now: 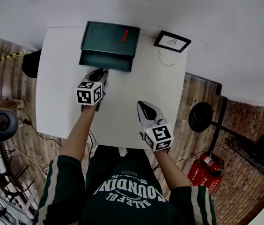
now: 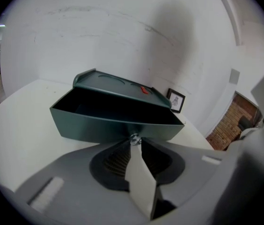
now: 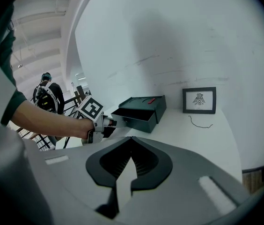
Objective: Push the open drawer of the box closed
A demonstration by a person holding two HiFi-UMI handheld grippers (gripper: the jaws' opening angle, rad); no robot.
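Head view, one box [image 1: 111,36], one drawer [image 1: 106,60], left tool [image 1: 104,71] pinching knob [image 2: 134,138], right tool [image 1: 142,104] closed

Setting: studio or lab-type recording room. Evidence: plain white rectangular table [image 1: 52,93] against bare white wall [image 1: 216,8]; wood-plank floor [image 1: 195,97]; red-brick wall [image 1: 249,121]; red fire extinguisher [image 1: 210,161]; loose black floor cables [image 1: 40,136].

The claw [image 2: 134,145] pinches the small knob [image 2: 134,138] on the open green drawer [image 2: 99,125].
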